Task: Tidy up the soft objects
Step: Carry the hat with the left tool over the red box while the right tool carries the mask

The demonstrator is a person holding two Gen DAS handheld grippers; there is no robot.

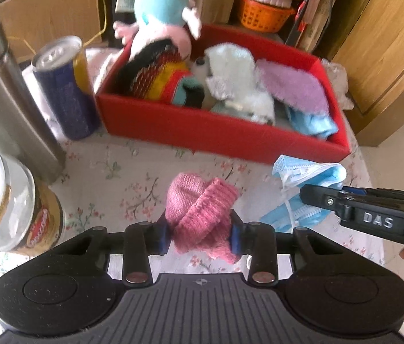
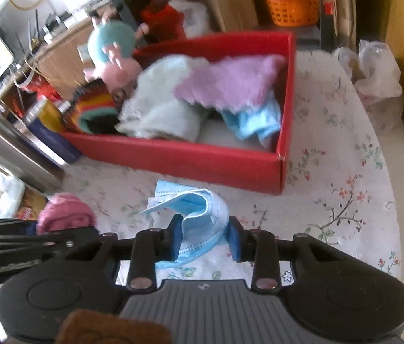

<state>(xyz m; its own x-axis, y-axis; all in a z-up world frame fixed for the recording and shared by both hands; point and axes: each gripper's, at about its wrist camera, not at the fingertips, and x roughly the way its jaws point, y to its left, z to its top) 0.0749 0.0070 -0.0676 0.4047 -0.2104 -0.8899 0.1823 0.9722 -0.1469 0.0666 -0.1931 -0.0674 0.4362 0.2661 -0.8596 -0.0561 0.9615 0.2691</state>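
Observation:
My left gripper (image 1: pixel 200 236) is shut on a pink knitted piece (image 1: pixel 199 209) just above the floral tablecloth, in front of the red box (image 1: pixel 202 132). My right gripper (image 2: pixel 204 240) is shut on a light blue face mask (image 2: pixel 199 212), also in front of the red box (image 2: pixel 190 160). The mask shows in the left wrist view (image 1: pixel 308 177) beside the right gripper's finger (image 1: pixel 316 196). The pink piece shows in the right wrist view (image 2: pixel 64 212). The box holds a plush toy (image 1: pixel 161 14), a striped knit item (image 1: pixel 161 77), a white soft toy (image 1: pixel 236 77), a purple fluffy cloth (image 1: pixel 293 86) and a blue cloth (image 1: pixel 313 123).
A blue and yellow can (image 1: pixel 64 86), a steel flask (image 1: pixel 4 91) and a jar (image 1: pixel 4 203) stand at the table's left. An orange basket (image 1: pixel 262 14) and cardboard boxes sit behind the table. A crumpled plastic bag (image 2: pixel 376 80) lies at the table's far right edge.

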